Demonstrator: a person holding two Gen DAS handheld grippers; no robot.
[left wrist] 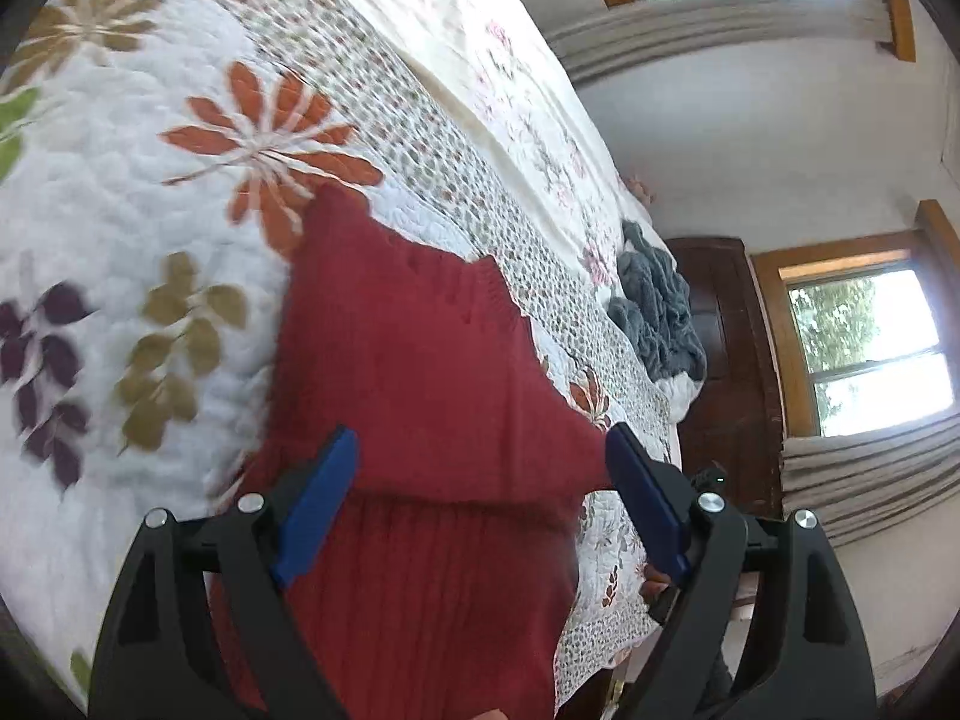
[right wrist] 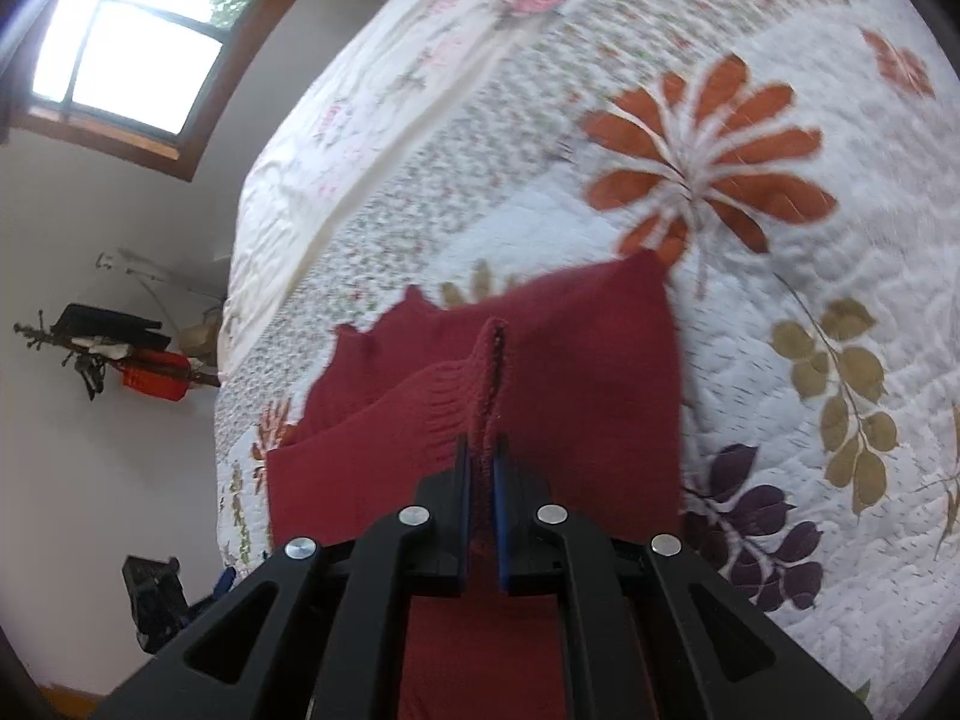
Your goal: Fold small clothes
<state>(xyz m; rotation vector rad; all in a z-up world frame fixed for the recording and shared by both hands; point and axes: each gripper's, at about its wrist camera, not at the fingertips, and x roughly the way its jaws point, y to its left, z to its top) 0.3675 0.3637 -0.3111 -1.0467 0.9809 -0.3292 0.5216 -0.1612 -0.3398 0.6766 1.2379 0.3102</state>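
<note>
Red knit garment [right wrist: 576, 360] pinched in right tongs [right wrist: 481, 462]; left tongs [left wrist: 480, 462] spread above it.

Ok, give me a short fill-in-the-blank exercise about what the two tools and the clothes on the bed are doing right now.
1. The right tool is shut on a fold of the ____ sweater.
2. The left tool hangs over the sweater with its jaws ____.
3. The sweater lies on a quilt printed with flowers and ____.
4. The crumpled garment near the bed's edge is ____.

Missing words: red; open; leaves; grey
</note>
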